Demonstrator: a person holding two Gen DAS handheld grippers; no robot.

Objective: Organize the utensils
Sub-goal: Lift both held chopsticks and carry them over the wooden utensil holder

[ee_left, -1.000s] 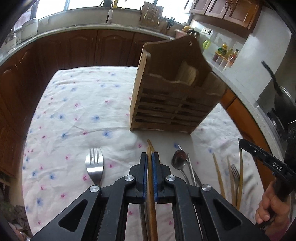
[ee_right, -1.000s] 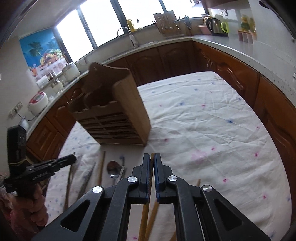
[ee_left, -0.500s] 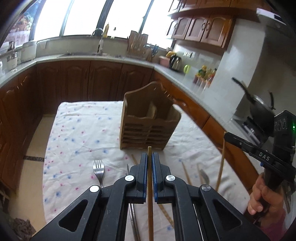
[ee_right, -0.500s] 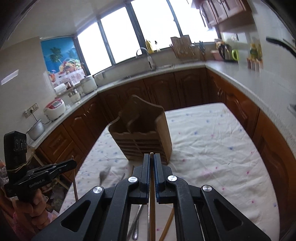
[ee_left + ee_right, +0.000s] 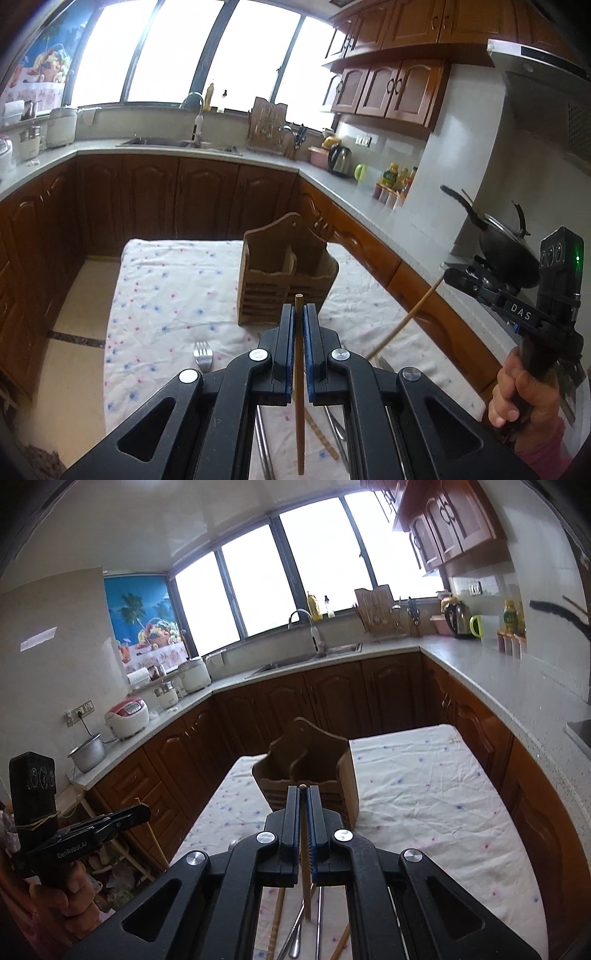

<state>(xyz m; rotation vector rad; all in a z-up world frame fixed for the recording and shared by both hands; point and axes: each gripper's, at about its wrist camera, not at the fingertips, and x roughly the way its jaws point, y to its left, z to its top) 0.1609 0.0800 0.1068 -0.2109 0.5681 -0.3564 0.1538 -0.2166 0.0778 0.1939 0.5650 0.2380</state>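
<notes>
tablecloth point(image 5: 166, 280): white, small pink and blue flowers
utensil holder point(image 5: 286, 273): light brown wood
chopstick point(image 5: 298, 369): brown
gripper pads point(image 5: 290, 347): blue, on black jaws
fork point(image 5: 203, 356): silver
cabinets point(image 5: 155, 199): dark reddish brown
kettle handle point(image 5: 475, 626): green

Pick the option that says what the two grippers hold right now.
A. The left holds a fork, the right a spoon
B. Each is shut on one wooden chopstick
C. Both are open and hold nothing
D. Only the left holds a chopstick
B: the left gripper is clamped on a wooden chopstick, and the right gripper on another chopstick.
</notes>
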